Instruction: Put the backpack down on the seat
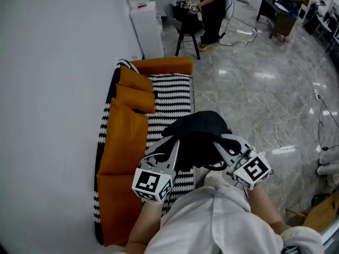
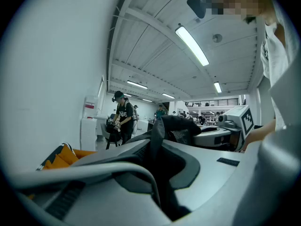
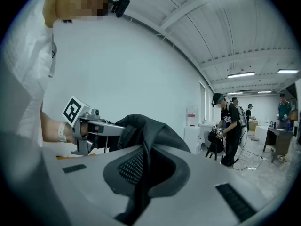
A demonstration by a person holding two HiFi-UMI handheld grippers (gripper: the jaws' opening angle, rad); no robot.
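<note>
A black backpack hangs between my two grippers, over the front edge of the sofa's black-and-white striped seat. My left gripper is shut on a black strap of the backpack at its left side. My right gripper is shut on the backpack's fabric at its right side. In the left gripper view the strap runs between the jaws of the left gripper. In the right gripper view dark fabric fills the gap of the right gripper. The backpack's underside is hidden.
The sofa has orange back cushions along the white wall and an orange armrest at its far end. A white cabinet stands beyond it. A person in black stands by a stool. Cables lie on the marble floor at right.
</note>
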